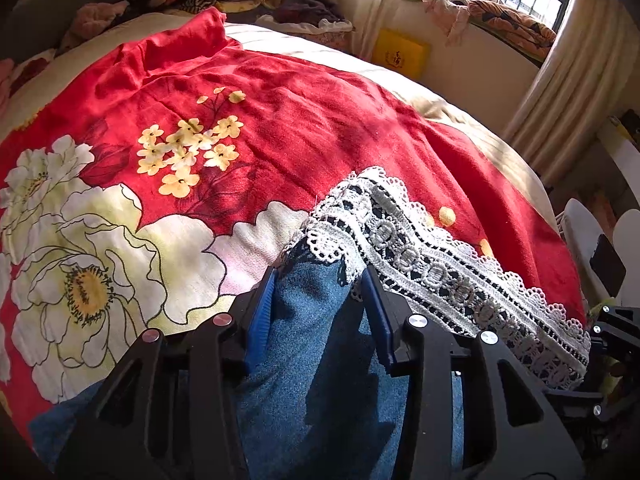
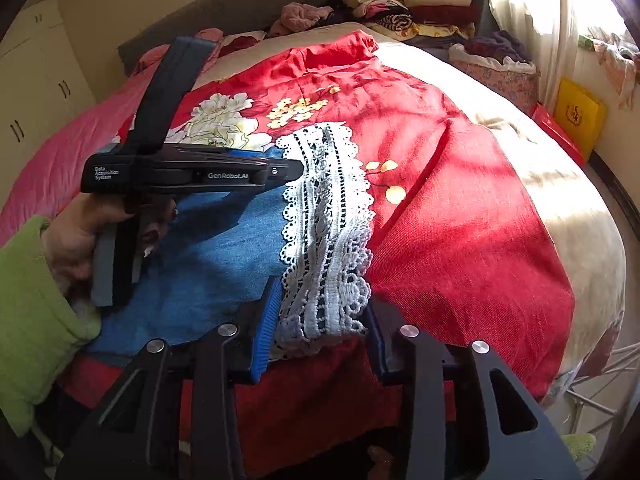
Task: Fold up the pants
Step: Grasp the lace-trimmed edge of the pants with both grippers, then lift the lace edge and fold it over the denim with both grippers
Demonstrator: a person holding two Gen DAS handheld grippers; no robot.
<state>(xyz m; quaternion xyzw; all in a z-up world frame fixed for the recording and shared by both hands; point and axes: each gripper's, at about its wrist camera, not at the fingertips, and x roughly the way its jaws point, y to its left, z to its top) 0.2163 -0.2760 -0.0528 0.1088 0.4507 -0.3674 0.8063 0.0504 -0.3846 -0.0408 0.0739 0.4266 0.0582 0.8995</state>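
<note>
Blue denim pants [image 1: 316, 344] with a white lace hem [image 1: 420, 256] lie on a red floral bedspread [image 1: 280, 120]. My left gripper [image 1: 318, 284] is open, its blue pads either side of the denim just below the lace. In the right wrist view the pants [image 2: 208, 256] and lace hem [image 2: 324, 216] lie ahead. My right gripper [image 2: 320, 312] is open with the near end of the lace between its fingers. The left gripper [image 2: 296, 168] shows there from the side, held by a hand in a green sleeve.
The bedspread [image 2: 460, 208] covers a bed with a cream sheet [image 2: 560, 184]. Stacks of folded clothes [image 2: 416, 4] sit at the head. A laundry basket [image 2: 496, 68], a yellow box [image 2: 580, 116] and curtains stand to the right by the window.
</note>
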